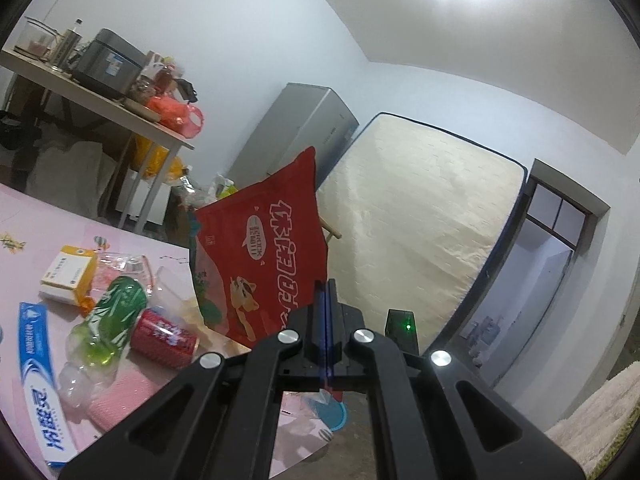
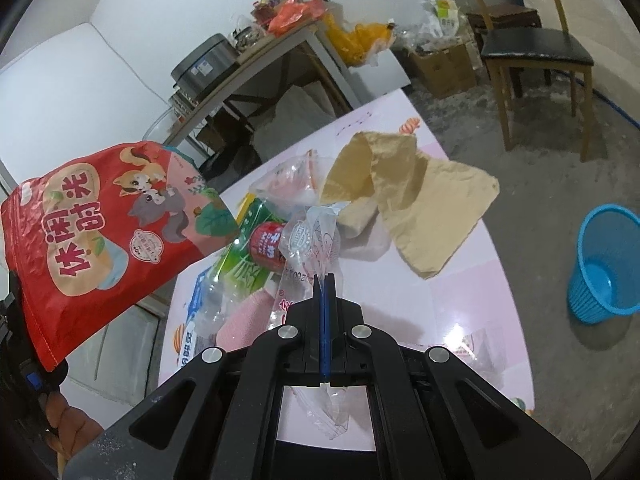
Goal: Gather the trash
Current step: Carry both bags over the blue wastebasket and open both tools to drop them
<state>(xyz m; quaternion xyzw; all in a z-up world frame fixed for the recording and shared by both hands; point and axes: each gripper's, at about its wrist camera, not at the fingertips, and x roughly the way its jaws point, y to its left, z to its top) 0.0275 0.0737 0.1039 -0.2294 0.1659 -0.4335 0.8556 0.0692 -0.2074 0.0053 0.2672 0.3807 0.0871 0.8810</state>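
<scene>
My left gripper (image 1: 326, 286) is shut on the edge of a red snack bag (image 1: 260, 252), which hangs in the air above the pink table (image 1: 24, 240). The same red snack bag (image 2: 104, 232) fills the left of the right wrist view. My right gripper (image 2: 325, 280) is shut on a clear plastic wrapper (image 2: 316, 236) lifted off the pink table (image 2: 460, 312). Left on the table are a green bottle (image 1: 108, 328), a red can (image 1: 162, 338), a toothpaste box (image 1: 40, 380), an orange box (image 1: 70, 276) and a tan cloth (image 2: 416, 208).
A blue bin (image 2: 608, 264) stands on the floor right of the table. A wooden chair (image 2: 532, 48) is behind it. A cluttered side table (image 1: 100, 96) with a cooker, a grey fridge (image 1: 296, 132) and a mattress (image 1: 416, 224) against the wall stand further off.
</scene>
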